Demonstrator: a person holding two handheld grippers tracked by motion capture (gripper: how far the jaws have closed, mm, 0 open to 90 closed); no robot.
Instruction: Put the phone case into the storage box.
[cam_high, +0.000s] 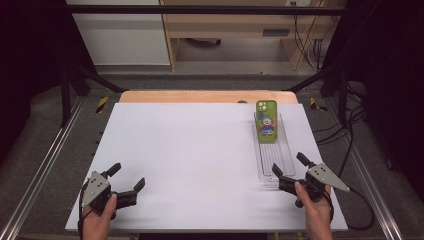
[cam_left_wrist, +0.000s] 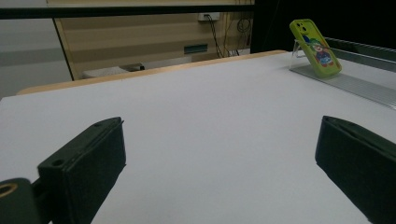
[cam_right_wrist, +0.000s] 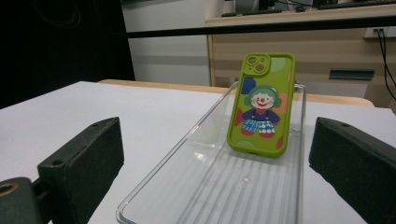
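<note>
At the near left of the white table (cam_high: 200, 150), the left gripper (cam_high: 127, 177) sits low, held from below by a hand (cam_high: 97, 217), its jaws wide apart and pointing toward the far right with bare tabletop between them. On the right, a clear tray (cam_high: 287, 155) runs lengthwise away from the person. A green phone (cam_high: 266, 121) leans upright at its far end. The right gripper (cam_high: 289, 165) hovers at the tray's near end, jaws wide, nothing gripped, aimed along the tray at the phone.
</note>
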